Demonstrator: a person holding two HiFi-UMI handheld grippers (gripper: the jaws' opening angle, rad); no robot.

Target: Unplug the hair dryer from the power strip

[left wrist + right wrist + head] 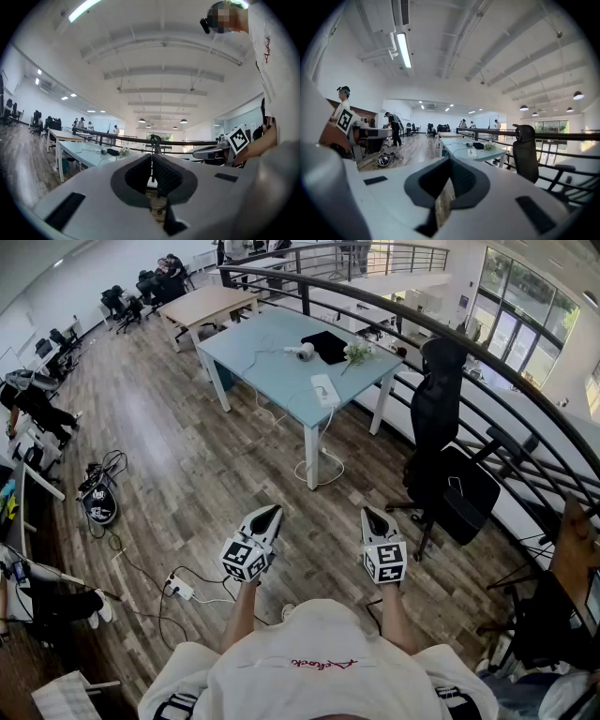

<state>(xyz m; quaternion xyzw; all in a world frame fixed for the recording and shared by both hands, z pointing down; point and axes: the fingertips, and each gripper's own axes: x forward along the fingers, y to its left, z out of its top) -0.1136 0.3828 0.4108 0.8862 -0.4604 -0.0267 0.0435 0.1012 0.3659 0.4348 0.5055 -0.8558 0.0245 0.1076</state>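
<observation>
A white hair dryer [302, 352] lies on the pale blue table [267, 338] across the room, its cord running to a white power strip [324, 390] near the table's front edge. In the head view both grippers are held out in front of me, well short of the table. My left gripper [268, 514] and right gripper [373, 515] are both shut with nothing between the jaws. The left gripper view shows its jaws [151, 157] meeting, with the hair dryer [103, 151] far beyond them. In the right gripper view the jaws [449, 161] also meet, and the table [461, 152] stands ahead.
A black office chair [442, 451] stands right of the table by a curved dark railing [525, 395]. A cable loop [319, 470] lies at the table leg. Another power strip [178, 589] with cables and a dark bag [98, 504] lie on the wooden floor at left. People stand at desks farther off.
</observation>
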